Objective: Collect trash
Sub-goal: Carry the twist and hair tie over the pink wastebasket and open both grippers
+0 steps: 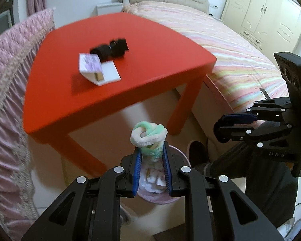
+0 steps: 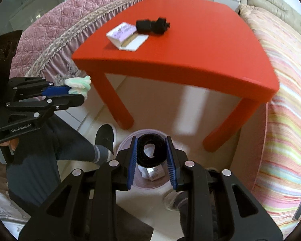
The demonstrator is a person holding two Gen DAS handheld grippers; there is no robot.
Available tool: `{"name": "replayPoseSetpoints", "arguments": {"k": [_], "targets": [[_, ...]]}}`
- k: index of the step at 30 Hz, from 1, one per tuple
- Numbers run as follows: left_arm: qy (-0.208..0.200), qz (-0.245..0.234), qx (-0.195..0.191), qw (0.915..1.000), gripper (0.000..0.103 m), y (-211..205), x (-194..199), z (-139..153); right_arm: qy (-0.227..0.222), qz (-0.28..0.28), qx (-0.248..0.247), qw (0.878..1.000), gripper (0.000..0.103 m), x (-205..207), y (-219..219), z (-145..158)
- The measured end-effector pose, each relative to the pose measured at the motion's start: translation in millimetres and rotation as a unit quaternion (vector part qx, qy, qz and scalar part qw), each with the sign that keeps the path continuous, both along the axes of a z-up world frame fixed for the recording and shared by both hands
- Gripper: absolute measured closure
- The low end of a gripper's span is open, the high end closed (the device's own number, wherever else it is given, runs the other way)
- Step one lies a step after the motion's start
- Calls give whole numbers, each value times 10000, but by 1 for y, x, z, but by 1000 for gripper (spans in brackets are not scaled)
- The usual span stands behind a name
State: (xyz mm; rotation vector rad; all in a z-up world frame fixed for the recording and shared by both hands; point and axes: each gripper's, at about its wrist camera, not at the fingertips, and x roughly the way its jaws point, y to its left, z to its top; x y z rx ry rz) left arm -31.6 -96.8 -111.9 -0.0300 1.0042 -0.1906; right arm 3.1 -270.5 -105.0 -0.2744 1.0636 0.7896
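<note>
Since your left tool (image 1: 152, 156) is pinching the green-white fuzzy wad (image 1: 148, 135) and your right tool (image 2: 152, 157) the black roll (image 2: 150, 148), both over the pink bin (image 2: 130, 140) (drop-off step), you'd just spread both next.

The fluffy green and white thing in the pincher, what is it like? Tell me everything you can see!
The fluffy green and white thing looks like soft, fuzzy cloth, twisted into a knot of pale mint and cream loops. The left gripper is shut on its lower end, blue pads pressing on both sides, so the knot sticks out past the fingertips. It hangs in the air in front of the red table, above a pale pink bin that already has white scraps inside. Only the pads touch it.
</note>
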Motion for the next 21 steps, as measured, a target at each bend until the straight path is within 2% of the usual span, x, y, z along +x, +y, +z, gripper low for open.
{"name": "replayPoseSetpoints", "arguments": {"k": [9, 21], "targets": [[445, -153, -238, 9986, 83, -9, -1, -38, 388, 96, -44, 9992, 76, -8, 8, -38], [809, -210, -397, 9957, 82, -10, 3, -65, 654, 153, -69, 9977, 73, -7, 17, -57]]}}
